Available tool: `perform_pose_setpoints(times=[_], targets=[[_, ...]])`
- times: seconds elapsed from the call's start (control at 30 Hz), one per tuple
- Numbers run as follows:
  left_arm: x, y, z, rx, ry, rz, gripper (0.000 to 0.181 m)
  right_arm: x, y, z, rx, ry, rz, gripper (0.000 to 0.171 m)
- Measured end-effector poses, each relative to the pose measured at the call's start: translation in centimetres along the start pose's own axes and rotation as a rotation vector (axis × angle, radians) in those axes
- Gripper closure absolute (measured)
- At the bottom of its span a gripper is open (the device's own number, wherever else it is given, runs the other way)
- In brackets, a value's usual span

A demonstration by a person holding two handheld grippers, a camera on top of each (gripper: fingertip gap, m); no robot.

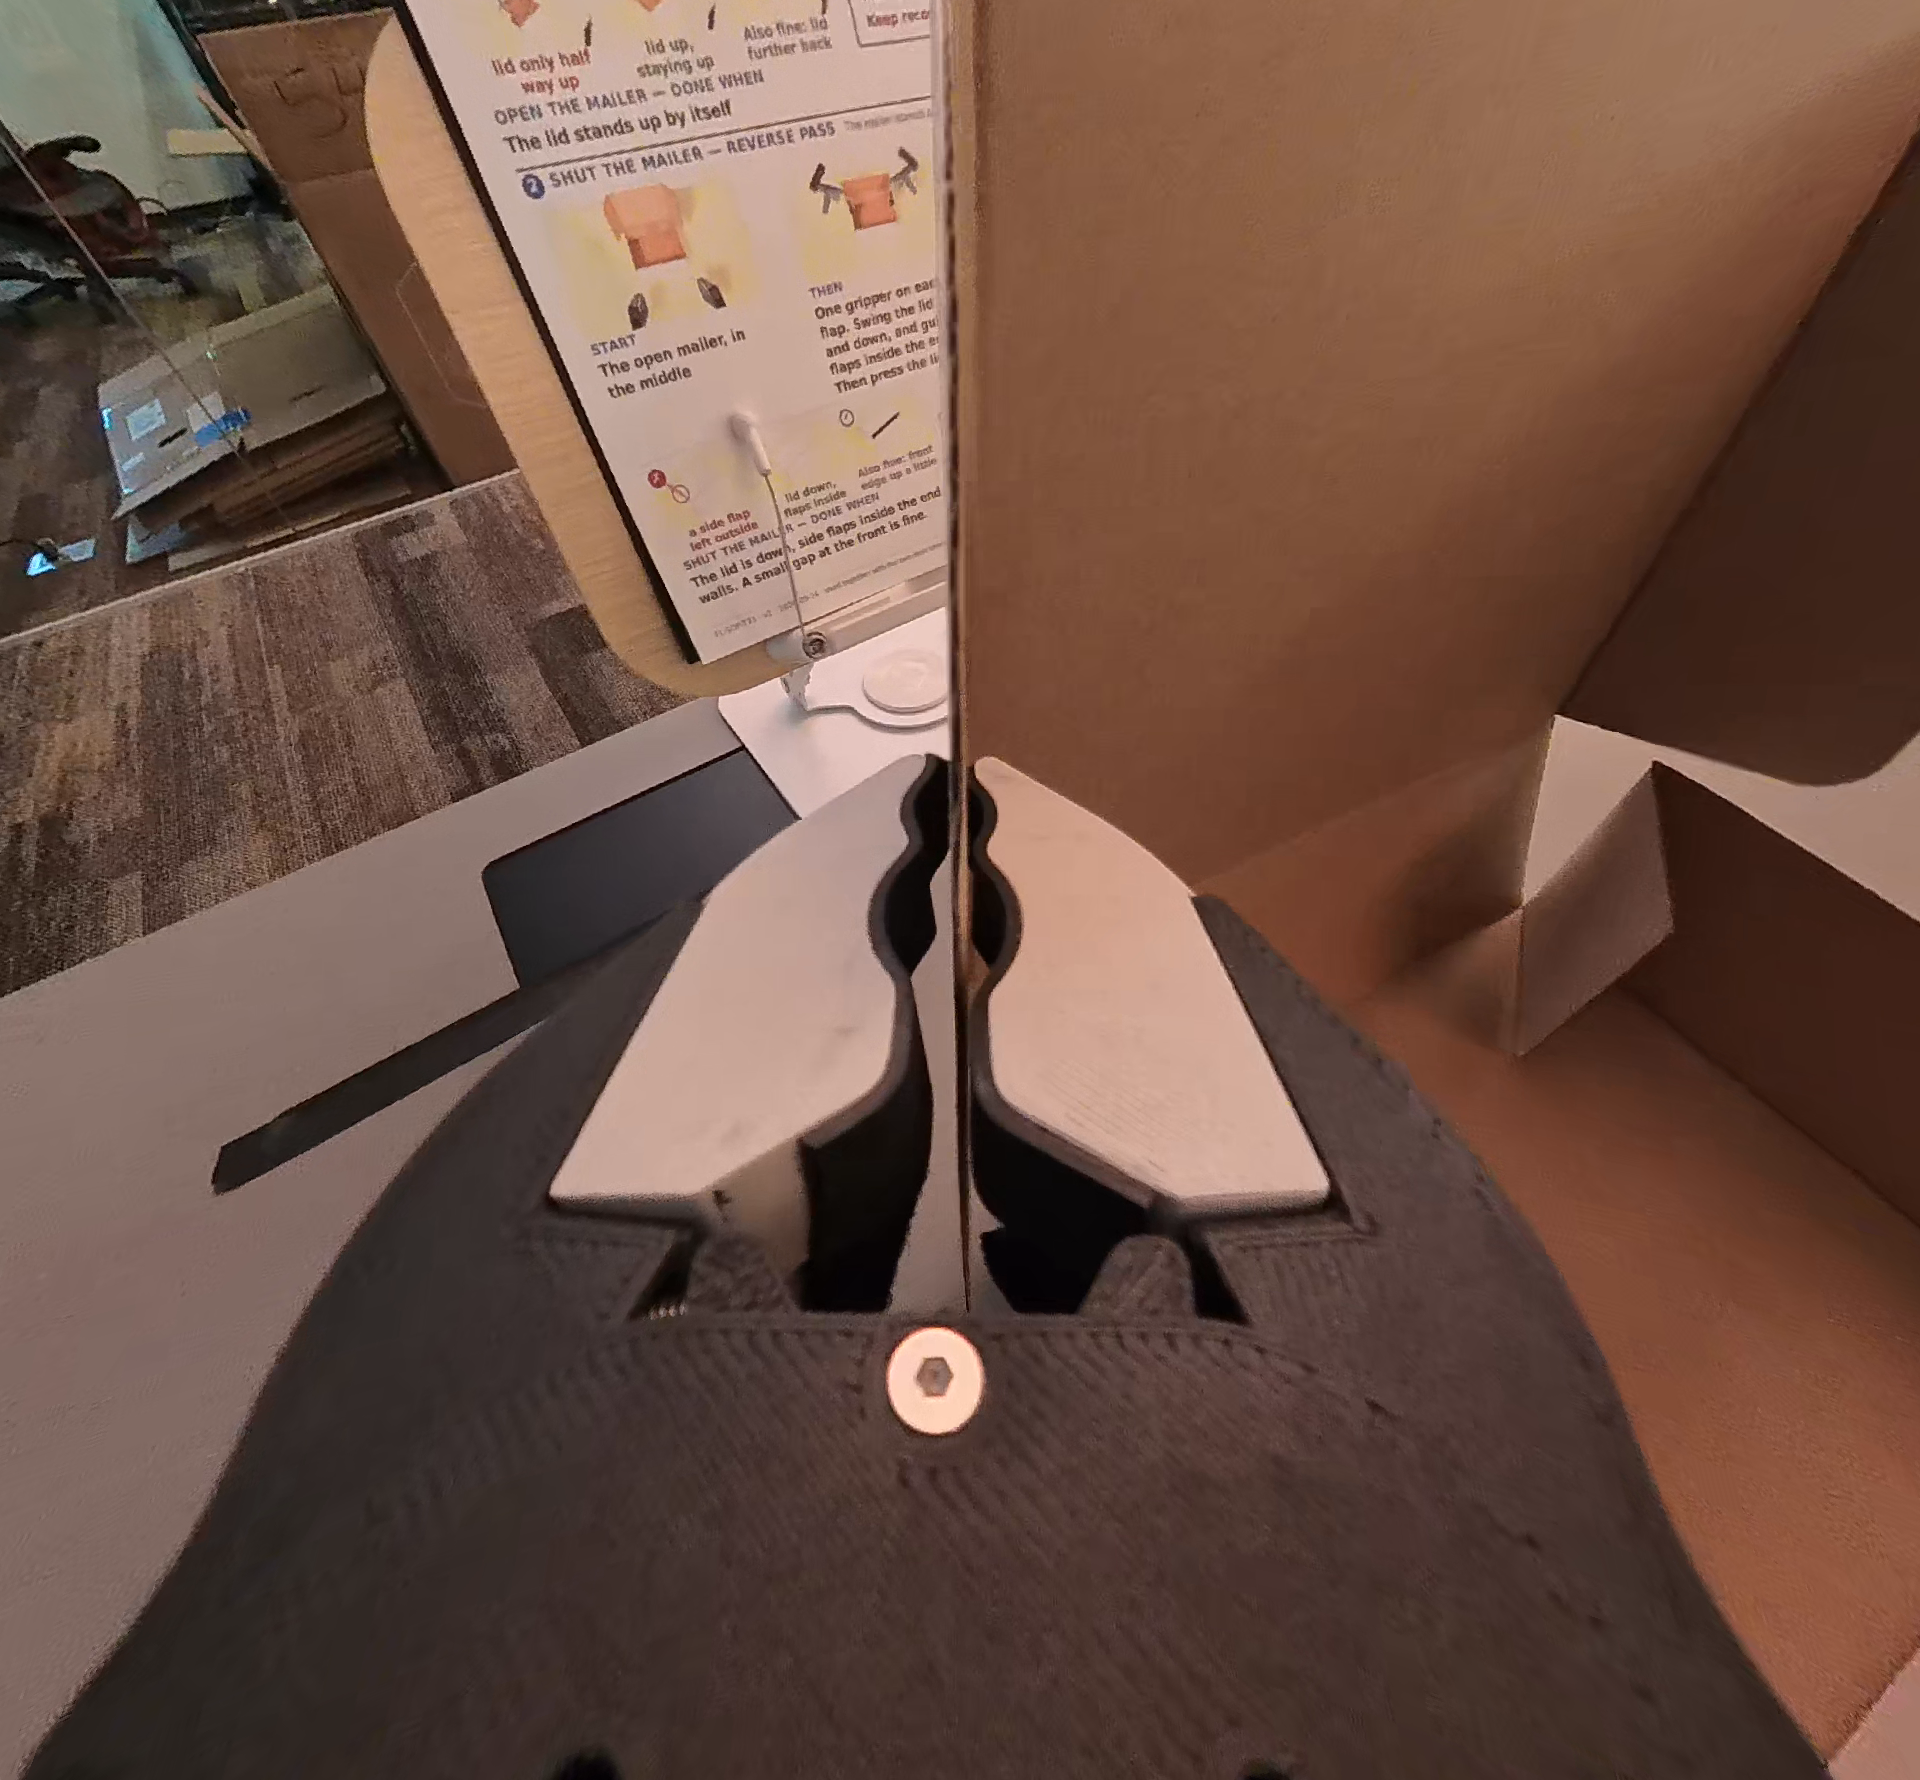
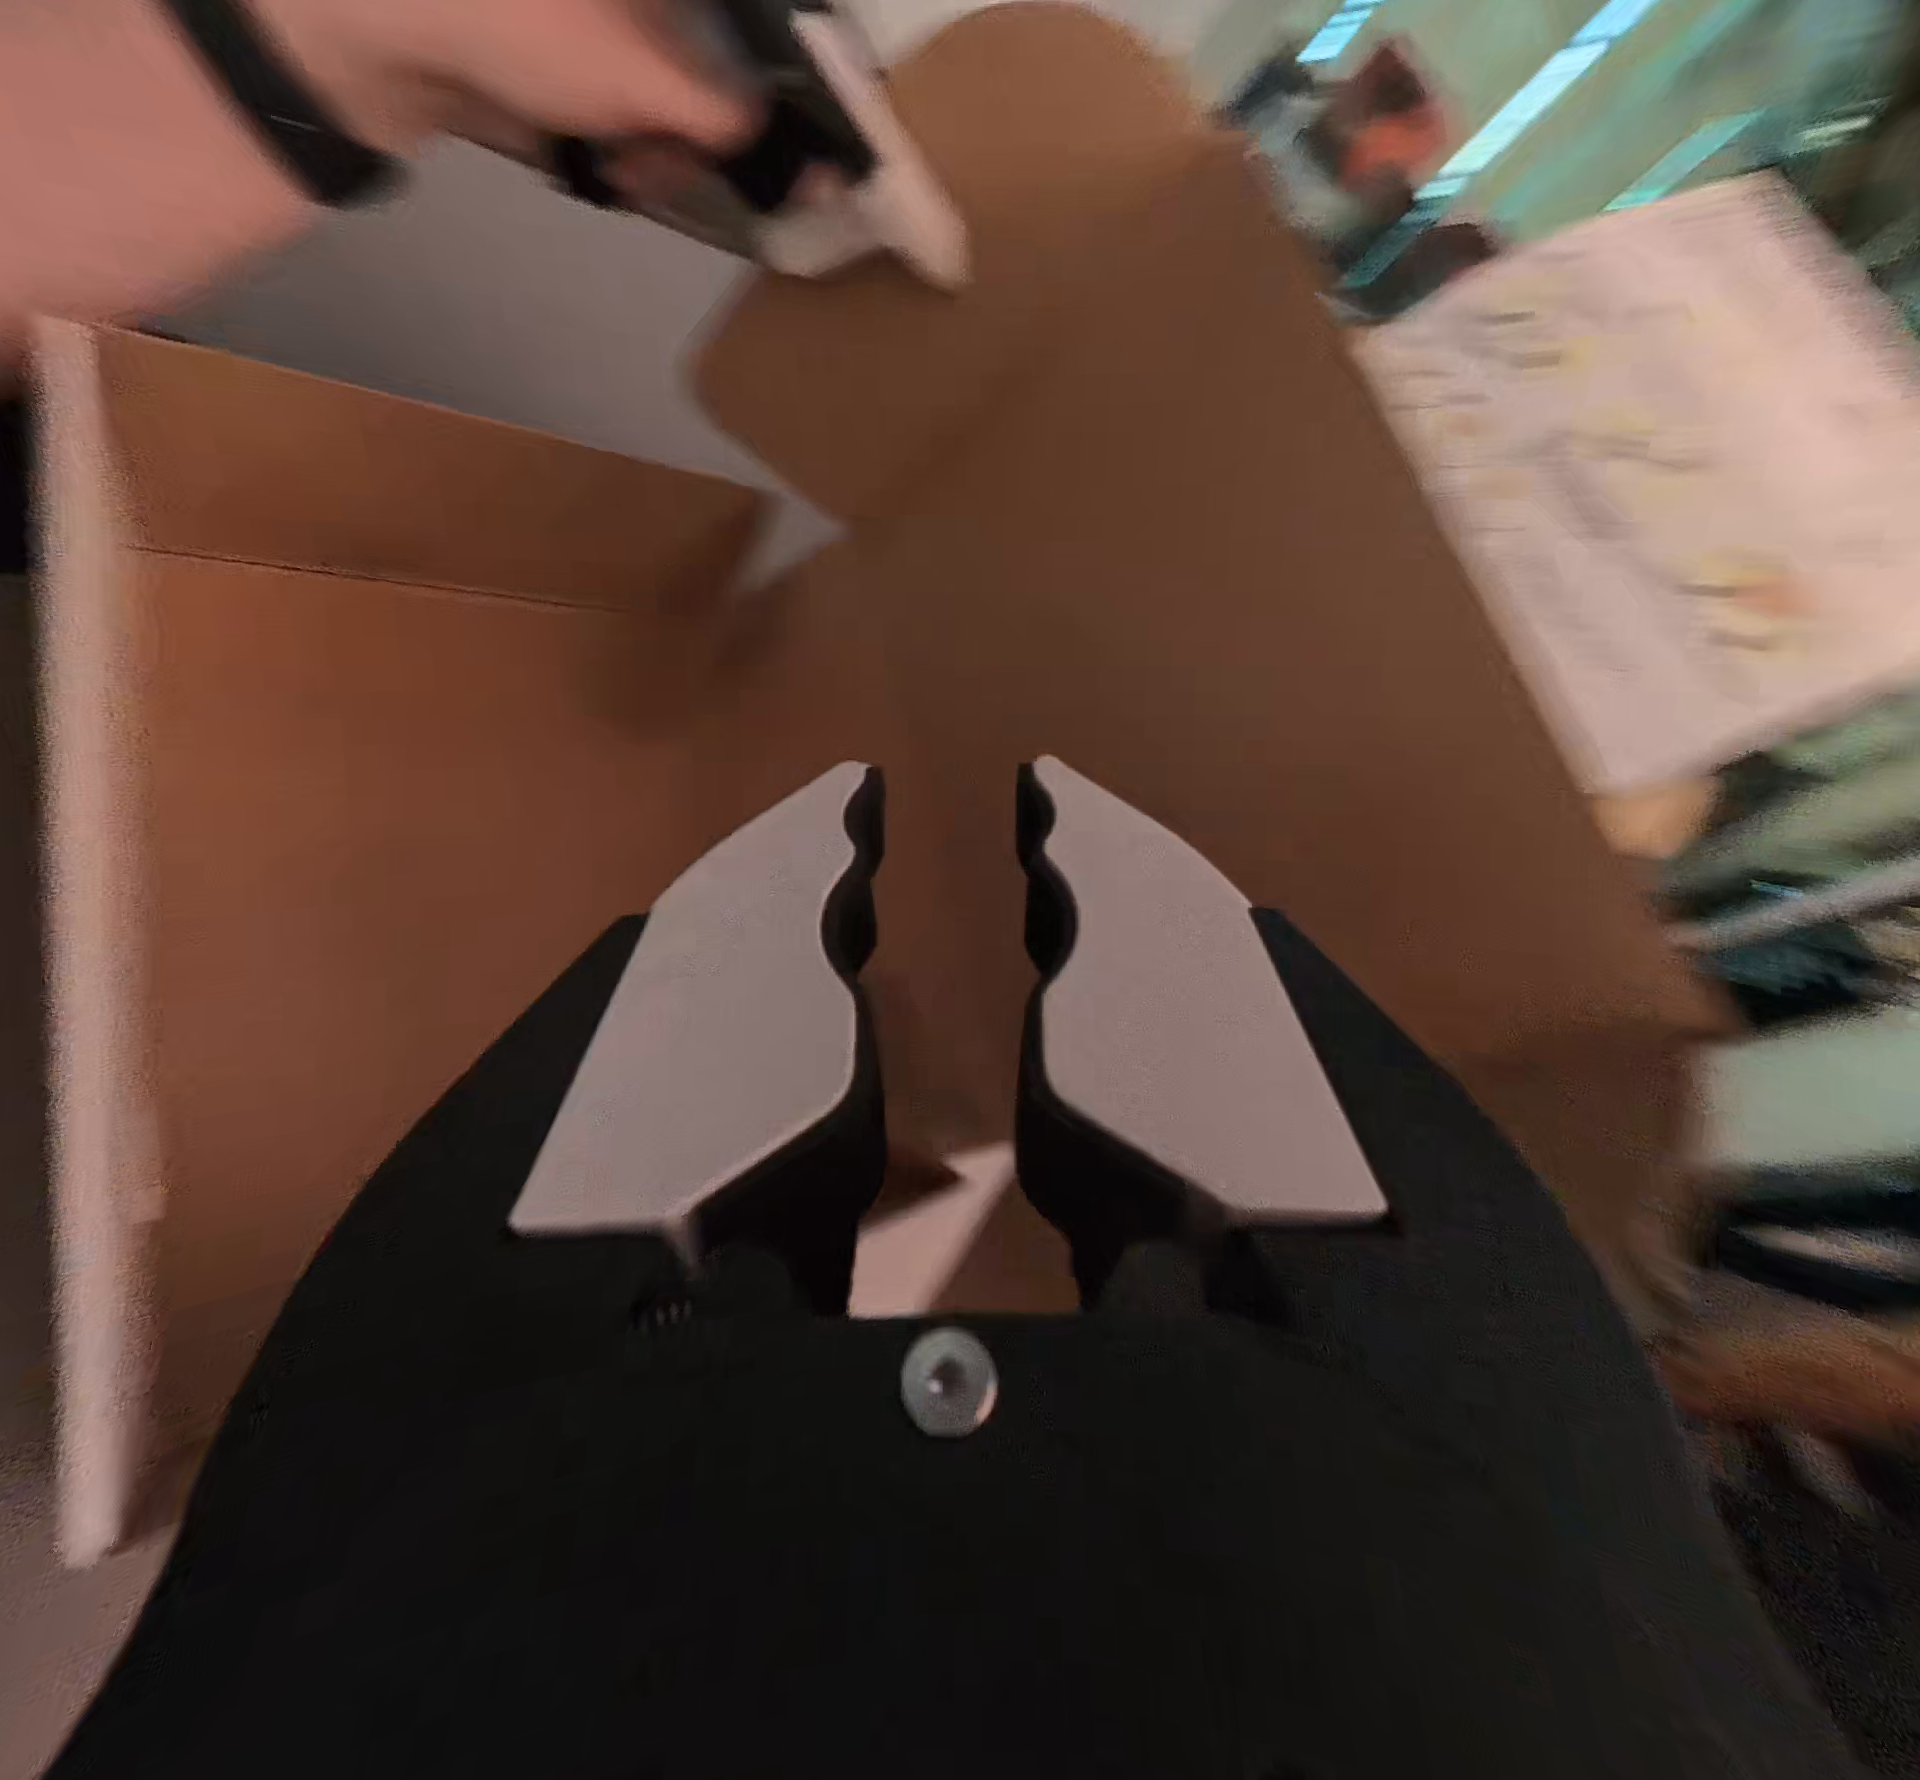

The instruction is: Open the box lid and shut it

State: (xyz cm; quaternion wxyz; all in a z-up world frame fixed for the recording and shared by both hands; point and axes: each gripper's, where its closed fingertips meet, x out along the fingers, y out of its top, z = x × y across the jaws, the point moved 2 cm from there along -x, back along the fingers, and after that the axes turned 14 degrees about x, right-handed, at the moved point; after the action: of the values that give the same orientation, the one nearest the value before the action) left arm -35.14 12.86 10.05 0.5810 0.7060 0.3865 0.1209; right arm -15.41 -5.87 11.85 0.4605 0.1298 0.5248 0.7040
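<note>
A brown cardboard mailer box [image 1: 1714,1263] lies open on the table. Its lid [image 1: 1351,380] stands upright. My left gripper [image 1: 958,774] is shut on the lid's left edge, which runs edge-on between the fingers. A rounded side flap [image 1: 1829,504] hangs from the lid at the right. The right wrist view is blurred. There, my right gripper [image 2: 951,774] is open, jaws apart, with a rounded brown flap [image 2: 1091,504] just beyond the tips and nothing held. The left gripper [image 2: 873,203], held in a person's hand [image 2: 447,57], shows at the upper left against that cardboard.
An instruction poster [image 1: 707,276] stands on a white base [image 1: 883,691] behind the box. A dark mat [image 1: 582,889] lies on the grey table [image 1: 208,1107]. Flattened cardboard [image 1: 260,452] lies on the carpet far left. The box's white outer wall [image 2: 94,899] is at the left.
</note>
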Motion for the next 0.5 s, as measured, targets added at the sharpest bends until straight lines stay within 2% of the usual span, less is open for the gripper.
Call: perform_pose_setpoints(times=[0.03,0.17,0.3,0.4,0.5], targets=[[0.0,-0.1,0.0,-0.001,-0.001,-0.003,0.180,1.8,-0.6,-1.6,0.031,0.078,-0.026,0.146],[-0.1,0.1,0.1,-0.002,-0.011,0.008,0.180,9.2,-3.0,-4.7,0.026,0.178,-0.111,0.146],[-0.2,0.2,0.2,0.002,-0.008,0.008,0.180,15.8,-4.0,-6.1,0.181,0.228,-0.179,0.140],[-0.1,0.4,0.5,0.013,-0.006,0.004,0.180,19.9,-4.9,-7.4,0.275,0.258,-0.257,0.135],[-0.1,0.7,0.6,0.010,-0.007,0.006,0.180,22.6,-5.8,-7.6,0.224,0.195,-0.300,0.137]])
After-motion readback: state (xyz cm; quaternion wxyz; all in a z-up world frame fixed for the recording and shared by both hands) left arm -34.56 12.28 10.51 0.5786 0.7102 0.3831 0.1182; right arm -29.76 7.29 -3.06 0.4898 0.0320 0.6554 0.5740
